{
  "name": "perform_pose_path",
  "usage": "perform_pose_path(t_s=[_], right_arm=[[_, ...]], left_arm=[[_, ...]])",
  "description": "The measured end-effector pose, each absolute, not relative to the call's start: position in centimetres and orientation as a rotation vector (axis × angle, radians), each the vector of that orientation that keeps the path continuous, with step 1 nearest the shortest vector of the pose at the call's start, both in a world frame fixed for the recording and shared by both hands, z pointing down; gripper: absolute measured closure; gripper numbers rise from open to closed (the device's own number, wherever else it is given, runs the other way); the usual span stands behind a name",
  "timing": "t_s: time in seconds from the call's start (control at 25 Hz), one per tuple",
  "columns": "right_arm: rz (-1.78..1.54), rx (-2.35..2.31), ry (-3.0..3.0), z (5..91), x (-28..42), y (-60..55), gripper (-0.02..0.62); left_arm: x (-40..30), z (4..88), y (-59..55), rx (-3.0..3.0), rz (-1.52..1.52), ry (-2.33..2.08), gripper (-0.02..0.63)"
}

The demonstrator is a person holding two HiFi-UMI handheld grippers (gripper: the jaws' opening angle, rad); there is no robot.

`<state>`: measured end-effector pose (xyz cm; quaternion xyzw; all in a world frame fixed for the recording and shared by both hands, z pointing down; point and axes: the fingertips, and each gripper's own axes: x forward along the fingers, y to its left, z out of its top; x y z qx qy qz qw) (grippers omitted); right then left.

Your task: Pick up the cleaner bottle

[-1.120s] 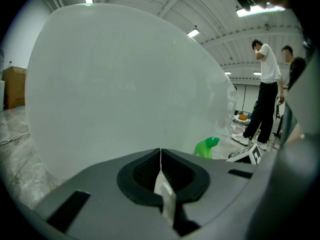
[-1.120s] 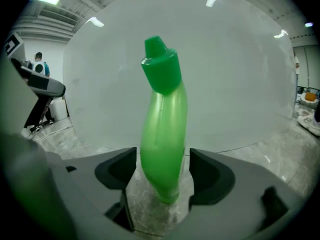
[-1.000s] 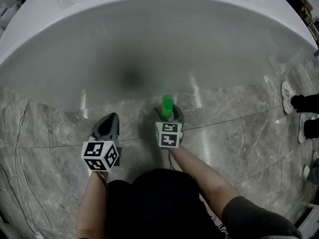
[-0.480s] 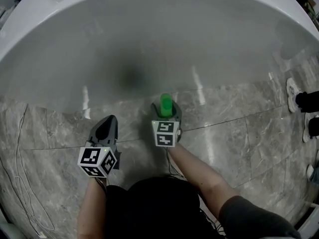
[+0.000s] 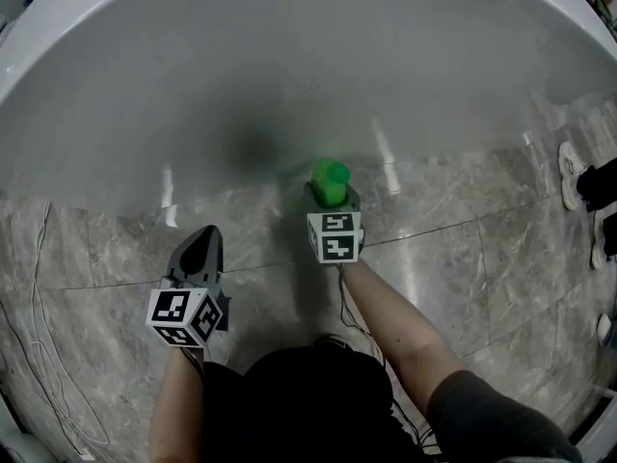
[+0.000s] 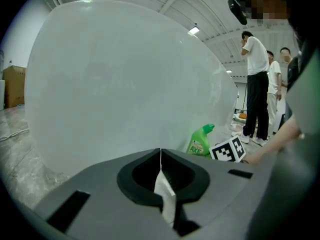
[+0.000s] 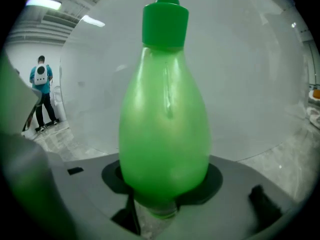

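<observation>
The green cleaner bottle (image 5: 331,180) stands upright on the marble floor close to the white tub's wall. My right gripper (image 5: 333,201) reaches around it from behind, and its jaws are closing with the bottle's belly (image 7: 165,134) between them, the black pads touching both sides. The bottle's green cap (image 7: 165,16) points up. My left gripper (image 5: 204,243) hovers over the floor to the left, its jaws shut with nothing held (image 6: 160,156). In the left gripper view the bottle (image 6: 200,141) shows beside the right gripper's marker cube (image 6: 229,150).
A large white tub (image 5: 289,46) fills the far side. Grey marble floor (image 5: 463,268) lies beneath. A thin cable (image 5: 39,287) runs along the left. Shoes of bystanders (image 5: 576,177) are at the right edge; people (image 6: 257,84) stand beyond.
My right gripper has pushed forward around the bottle, and its jaws have come in against the bottle's sides. The left gripper has stayed in place.
</observation>
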<state>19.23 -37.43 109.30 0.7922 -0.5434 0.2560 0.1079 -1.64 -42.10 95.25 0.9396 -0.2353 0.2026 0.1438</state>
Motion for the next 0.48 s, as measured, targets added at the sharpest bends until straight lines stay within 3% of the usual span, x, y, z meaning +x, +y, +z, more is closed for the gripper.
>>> perform_pose_path(t_s=[0.48], right_arm=[[1.478,2.612,-1.730,109.9,20.3,-36.2,0.396]], left_arm=[[-2.3,94.9,-42.5,2.697,0.595,-0.694,0.591]])
